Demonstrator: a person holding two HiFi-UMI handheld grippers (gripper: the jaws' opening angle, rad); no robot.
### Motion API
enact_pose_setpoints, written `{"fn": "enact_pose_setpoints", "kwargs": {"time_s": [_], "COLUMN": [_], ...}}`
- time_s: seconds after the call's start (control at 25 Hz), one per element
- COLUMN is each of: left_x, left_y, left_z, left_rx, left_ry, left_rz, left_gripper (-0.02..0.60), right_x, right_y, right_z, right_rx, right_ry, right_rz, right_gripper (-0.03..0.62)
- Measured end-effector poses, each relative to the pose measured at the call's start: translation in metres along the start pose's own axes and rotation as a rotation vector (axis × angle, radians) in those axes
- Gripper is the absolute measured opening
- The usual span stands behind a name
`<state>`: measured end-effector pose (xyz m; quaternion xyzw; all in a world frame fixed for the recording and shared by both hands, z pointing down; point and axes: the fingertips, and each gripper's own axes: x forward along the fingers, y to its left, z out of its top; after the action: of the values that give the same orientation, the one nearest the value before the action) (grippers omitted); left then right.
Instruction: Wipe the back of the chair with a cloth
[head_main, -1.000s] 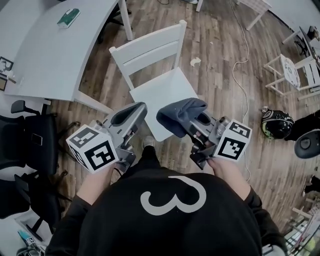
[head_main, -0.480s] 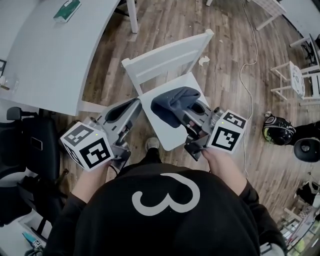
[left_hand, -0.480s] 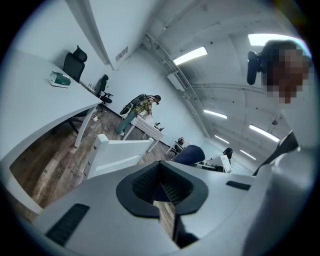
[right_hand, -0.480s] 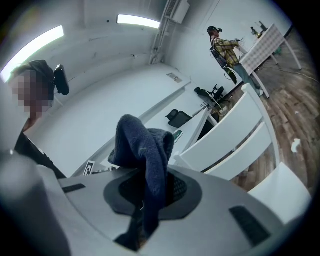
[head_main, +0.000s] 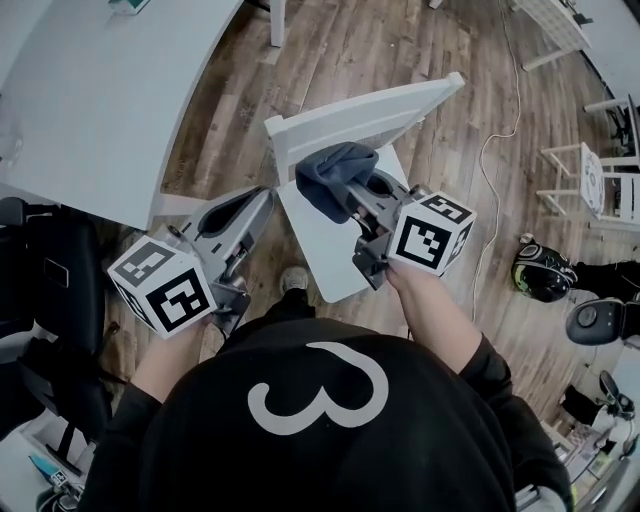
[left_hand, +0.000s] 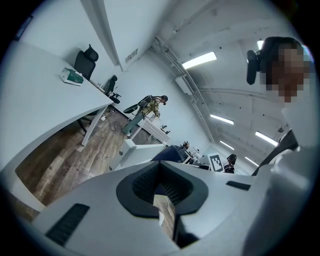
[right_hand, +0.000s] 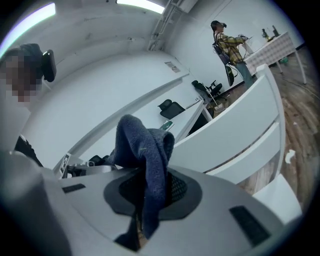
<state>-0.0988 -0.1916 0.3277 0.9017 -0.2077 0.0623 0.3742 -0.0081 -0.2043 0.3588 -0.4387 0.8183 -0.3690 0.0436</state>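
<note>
White numeral "3", large, on person's black top. Marker cubes on left tool, right tool: square patterns only, no lettering.

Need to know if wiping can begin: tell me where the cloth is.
The cloth is clamped in the right gripper, centre of the head view, close to the white chair backrest.

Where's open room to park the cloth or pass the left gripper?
The near half of the chair seat, between the left gripper and the right gripper, is bare; so is the broad white table top at left. Crowded: by the chair back, where the right gripper holds the cloth over the seat's rear.
</note>
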Motion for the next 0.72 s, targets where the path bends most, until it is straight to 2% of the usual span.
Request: {"fn": "enact_pose_setpoints", "kwargs": {"time_s": [0.16,0.28,0.52,0.72], "left_x": [-0.005,-0.005,-0.006,-0.008], "left_y": [0.015,0.022,0.029,0.032], "left_z": [0.0,-0.003,-0.009,-0.012], "left_rx": [-0.032,-0.051,-0.07,-0.076], "left_ry": [-0.006,-0.002,0.013,0.0], "left_rz": [0.014,0.02,0.04,0.085], "left_gripper": [0.013,0.014,0.014,0.013], "right_x": [0.022,0.034,0.054,0.066], "right_y": [-0.021,-0.034,-0.042,-0.045], "right_z": [-0.005,-0.008,-0.011,-0.008], "right_rx": [-0.051,-0.049,-0.062,-0.103], "right_ry": [0.038,0.048,0.055,0.055], "right_rz": [-0.064,-0.095,-0.114,-0.124], "right_gripper": [0.051,0.051,0.051,0.051]}}
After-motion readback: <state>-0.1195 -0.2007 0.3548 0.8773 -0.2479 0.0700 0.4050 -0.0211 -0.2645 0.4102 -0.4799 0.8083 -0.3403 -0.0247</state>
